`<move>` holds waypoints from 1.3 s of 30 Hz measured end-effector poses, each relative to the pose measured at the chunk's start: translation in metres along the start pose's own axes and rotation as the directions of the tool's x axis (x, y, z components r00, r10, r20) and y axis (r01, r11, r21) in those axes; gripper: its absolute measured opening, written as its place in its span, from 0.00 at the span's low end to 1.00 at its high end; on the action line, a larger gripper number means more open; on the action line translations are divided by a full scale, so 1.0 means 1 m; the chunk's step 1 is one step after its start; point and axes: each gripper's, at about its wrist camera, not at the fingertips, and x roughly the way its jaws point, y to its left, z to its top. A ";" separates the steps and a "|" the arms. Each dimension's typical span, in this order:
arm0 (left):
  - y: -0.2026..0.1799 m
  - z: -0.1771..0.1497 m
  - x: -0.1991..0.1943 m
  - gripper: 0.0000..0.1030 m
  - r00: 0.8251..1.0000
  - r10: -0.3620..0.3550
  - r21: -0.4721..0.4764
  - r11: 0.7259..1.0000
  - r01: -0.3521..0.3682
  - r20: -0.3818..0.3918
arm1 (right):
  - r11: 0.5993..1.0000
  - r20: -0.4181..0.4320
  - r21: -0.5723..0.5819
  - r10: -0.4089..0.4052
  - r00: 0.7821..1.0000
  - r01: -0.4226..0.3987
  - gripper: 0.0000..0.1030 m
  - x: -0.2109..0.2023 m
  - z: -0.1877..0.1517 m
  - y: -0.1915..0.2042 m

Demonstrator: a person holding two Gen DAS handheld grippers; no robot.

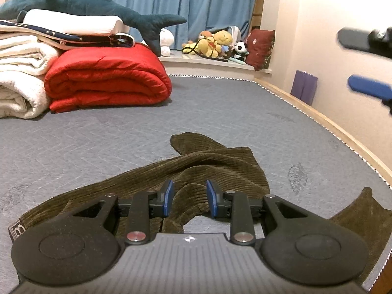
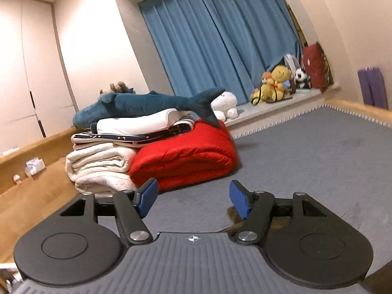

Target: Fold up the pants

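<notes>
From the left wrist view, the left gripper [image 1: 189,199] was held low over a crumpled pair of olive-brown corduroy pants [image 1: 208,166] lying on the grey quilted mattress [image 1: 220,107]. Its blue pads [image 1: 168,197] stood a moderate gap apart with a fold of the corduroy seen between them; whether the pads pressed on that fold could not be determined. The waistband, bearing a lettered label, ran off toward the lower left, and a further part of the garment lay at the lower right edge of the frame. The right gripper [image 1: 362,63] appeared blurred at the upper right edge, raised clear of the mattress, its fingers apart and nothing between them. At the far left stood a folded red quilt [image 1: 107,78] beside a stack of folded white blankets [image 1: 19,73], with a dark teal plush shark [image 1: 80,5] lying on top. A cluster of small plush toys [image 1: 218,44] and a dark red cushion [image 1: 261,46] sat on the window ledge before the blue curtains [image 1: 186,2]. From the right wrist view, the right gripper [image 2: 193,199] pointed nearly level across the mattress [image 2: 318,161], fingers spread wide and empty. Only a small brown portion of the pants [image 2: 235,216] showed, low behind the right-hand finger. The red quilt [image 2: 186,156], white blankets [image 2: 98,169] and shark [image 2: 147,105] stood ahead to the left, before the curtains [image 2: 220,36].
</notes>
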 end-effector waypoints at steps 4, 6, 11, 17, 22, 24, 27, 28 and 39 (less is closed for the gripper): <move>-0.005 -0.003 0.005 0.34 1.000 -0.008 0.004 1.000 0.008 -0.023 | 0.991 -0.129 0.133 0.045 0.991 -0.027 0.65 0.025 -0.030 -0.020; -0.007 -0.004 0.012 0.35 1.000 -0.007 0.002 1.000 0.007 -0.028 | 0.987 -0.158 0.159 0.042 0.987 -0.017 0.65 0.028 -0.050 -0.034; -0.011 -0.006 0.028 0.38 0.998 -0.017 -0.013 1.000 0.016 -0.067 | 0.984 -0.202 0.112 -0.117 0.972 0.141 0.65 0.052 -0.090 -0.057; -0.003 -0.005 0.044 0.47 0.994 0.001 -0.018 1.000 -0.003 -0.108 | 0.954 -0.372 0.132 -0.206 0.905 0.271 0.65 0.093 -0.124 -0.079; 0.010 -0.007 0.060 0.48 0.986 0.044 -0.029 0.998 -0.049 -0.164 | 0.929 -0.520 0.094 -0.261 0.814 0.358 0.72 0.118 -0.153 -0.093; 0.015 -0.009 0.064 0.48 0.982 0.058 -0.035 0.997 -0.066 -0.181 | 0.914 -0.544 0.042 -0.319 0.776 0.404 0.72 0.120 -0.165 -0.092; 0.019 -0.007 0.066 0.49 0.981 0.054 -0.047 0.997 -0.064 -0.184 | 0.899 -0.553 0.037 -0.344 0.758 0.436 0.72 0.122 -0.174 -0.094; 0.019 -0.006 0.067 0.49 0.982 0.053 -0.046 0.997 -0.062 -0.183 | 0.895 -0.545 0.048 -0.348 0.763 0.443 0.72 0.123 -0.174 -0.095; 0.008 -0.007 0.077 0.51 0.983 0.028 -0.036 0.999 -0.036 -0.184 | 0.822 -0.449 -0.010 -0.512 0.732 0.569 0.71 0.146 -0.177 -0.110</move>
